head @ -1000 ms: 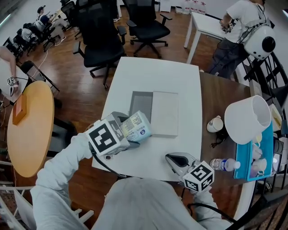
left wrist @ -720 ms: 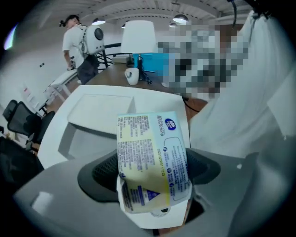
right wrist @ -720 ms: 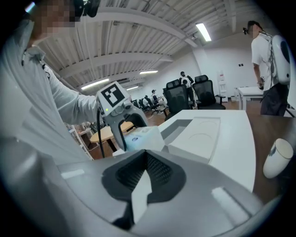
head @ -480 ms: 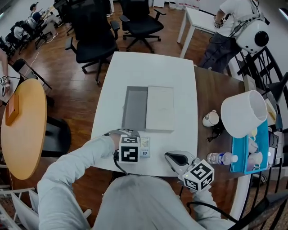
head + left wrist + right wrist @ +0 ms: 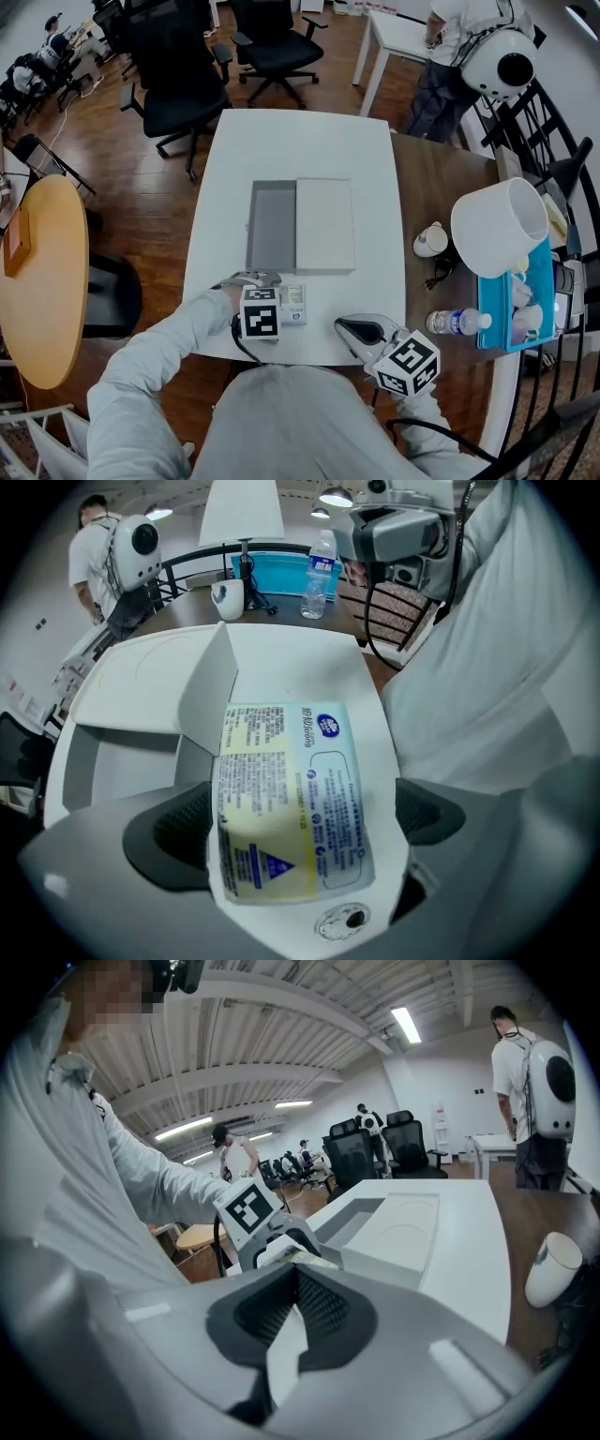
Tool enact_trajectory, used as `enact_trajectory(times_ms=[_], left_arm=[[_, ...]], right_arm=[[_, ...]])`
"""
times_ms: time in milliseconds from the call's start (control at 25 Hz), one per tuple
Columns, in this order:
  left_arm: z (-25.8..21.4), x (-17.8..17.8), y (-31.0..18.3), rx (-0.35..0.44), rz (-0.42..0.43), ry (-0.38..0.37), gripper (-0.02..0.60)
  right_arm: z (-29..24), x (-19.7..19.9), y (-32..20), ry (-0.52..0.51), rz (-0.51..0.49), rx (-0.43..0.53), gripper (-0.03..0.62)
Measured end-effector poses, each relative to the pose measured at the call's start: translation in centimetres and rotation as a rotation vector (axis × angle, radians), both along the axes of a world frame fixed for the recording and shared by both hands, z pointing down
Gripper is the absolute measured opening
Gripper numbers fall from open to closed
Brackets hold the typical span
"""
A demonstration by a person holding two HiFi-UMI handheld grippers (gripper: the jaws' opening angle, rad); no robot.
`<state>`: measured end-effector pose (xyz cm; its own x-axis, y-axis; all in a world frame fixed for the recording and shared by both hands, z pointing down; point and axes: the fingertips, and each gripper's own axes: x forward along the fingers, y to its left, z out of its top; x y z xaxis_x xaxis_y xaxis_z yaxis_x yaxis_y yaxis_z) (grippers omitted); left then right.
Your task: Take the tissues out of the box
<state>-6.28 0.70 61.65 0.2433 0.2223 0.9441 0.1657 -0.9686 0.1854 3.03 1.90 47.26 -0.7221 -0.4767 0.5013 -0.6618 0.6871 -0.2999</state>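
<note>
Just short of the box [image 5: 274, 225] on the person's side, the head view shows the tissue pack [image 5: 293, 306] lying flat on the white bench [image 5: 309, 141], already outside the grey tray. The left hand-held gripper [image 5: 274, 295] stands steeply over the pack, while the right hand-held gripper [image 5: 361, 330] sits further from the box and well apart from the pack. The left one is plainly the nearer.

Close below the box [image 5: 141, 705] in the left gripper view, the tissue pack [image 5: 286, 780] lies between the spread jaws of the left hand-held gripper [image 5: 302, 836]. The jaws have just been opening, and a gap shows on either side, so neither pad presses on it. The long axis of the pack runs along the gripper's own line, pointing at the box, with the jaws across its short width. Judging by this, a lift clear would be the likely next move.

Beyond the right hand-held gripper [image 5: 292, 1312], whose jaws meet on nothing, the right gripper view shows the box [image 5: 389, 1227] ahead.
</note>
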Motion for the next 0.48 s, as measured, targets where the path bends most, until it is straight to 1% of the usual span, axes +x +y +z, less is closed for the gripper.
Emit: enact_trajectory(times_ms=[80,160,240,280,320,360,400,480], left_arm=[[-1.2,-0.5,0.4,-0.005,-0.005,0.019,0.607],[-3.3,-1.1,0.6,0.004,-0.013,0.054,0.607],[-6.6,-1.8,0.2,0.041,-0.045,0.13,0.607],[-8.8,-2.2,-0.2,0.059,-0.077,0.187,0.607],[-11.3,-2.5,-0.8,0.076,-0.119,0.256,0.606],[-14.0,-2.8,-1.5,0.096,-0.165,0.341,0.601],[-17.0,-3.2,-2.2,0.119,-0.212,0.445,0.586],[-23.5,-4.1,-3.3,0.161,-0.32,0.704,0.471]], right_arm=[[-0.2,-0.3,-0.1,0.0,-0.005,0.003,0.003],[-0.2,-0.4,-0.2,0.001,-0.007,0.006,0.003],[-0.4,-0.4,-0.3,-0.001,-0.003,0.013,0.003],[-0.5,-0.4,-0.4,-0.004,0.0,0.018,0.003],[-0.7,-0.3,-0.6,-0.008,0.004,0.023,0.003],[-1.0,-0.2,-0.7,-0.014,0.007,0.029,0.003],[-1.5,-0.2,-0.7,-0.027,0.01,0.037,0.003],[-3.2,-0.5,-0.7,-0.083,0.005,0.062,0.003]])
